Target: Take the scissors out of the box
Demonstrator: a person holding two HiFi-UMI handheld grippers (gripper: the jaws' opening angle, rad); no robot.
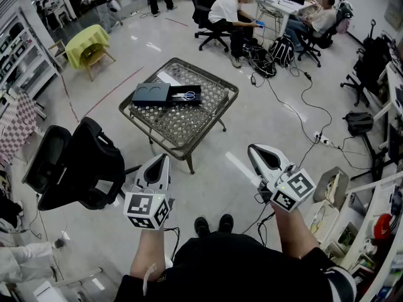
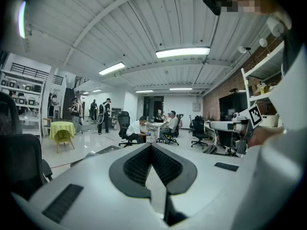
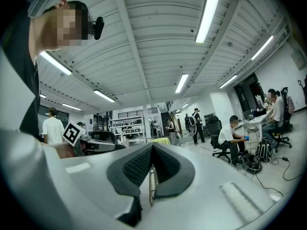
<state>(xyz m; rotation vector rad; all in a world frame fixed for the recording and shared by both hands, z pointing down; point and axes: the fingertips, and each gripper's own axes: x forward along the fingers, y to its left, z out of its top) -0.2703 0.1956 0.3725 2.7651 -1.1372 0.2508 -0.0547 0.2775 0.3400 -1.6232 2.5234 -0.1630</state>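
The scissors (image 1: pixel 186 95), with blue handles, lie in an open black box (image 1: pixel 196 97) on a low wire-mesh table (image 1: pixel 182 121) some way ahead of me in the head view. The box's lid (image 1: pixel 151 94) lies beside it on the left. My left gripper (image 1: pixel 164 159) is held in the air well short of the table, its jaws shut with nothing between them (image 2: pixel 151 145). My right gripper (image 1: pixel 254 148) hangs to the right at about the same distance, pointing level, its jaws also closed and empty (image 3: pixel 152 145).
A black office chair (image 1: pixel 82 162) stands close on the left of the table. Cables (image 1: pixel 296 109) trail over the floor to the right. Seated people (image 1: pixel 230 14) work at desks at the back. A small table under a yellow-green cloth (image 1: pixel 88 39) stands far left.
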